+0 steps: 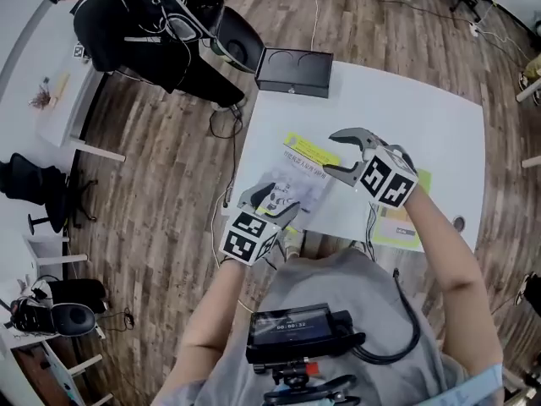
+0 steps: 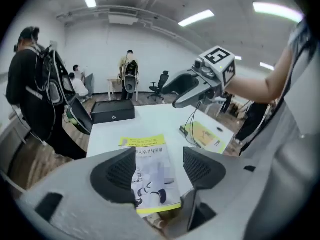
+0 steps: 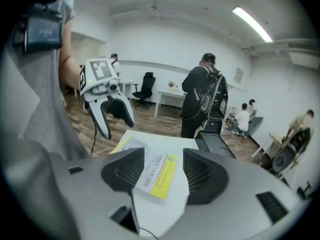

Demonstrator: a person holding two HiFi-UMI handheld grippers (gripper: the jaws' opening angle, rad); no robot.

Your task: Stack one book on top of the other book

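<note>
Two books lie apart on the white table. One has a pale cover with a yellow band and lies near the table's front left. The other, yellow-green book lies to its right, partly hidden under my right arm. My left gripper hovers open over the near end of the pale book, nothing between its pads. My right gripper hangs open above the table between the two books, holding nothing. Each gripper shows in the other's view, the right gripper and the left gripper.
A black flat case sits at the table's far left corner. A person in black with a backpack stands just beyond it. Cables trail over the wooden floor. Chairs and desks stand further off.
</note>
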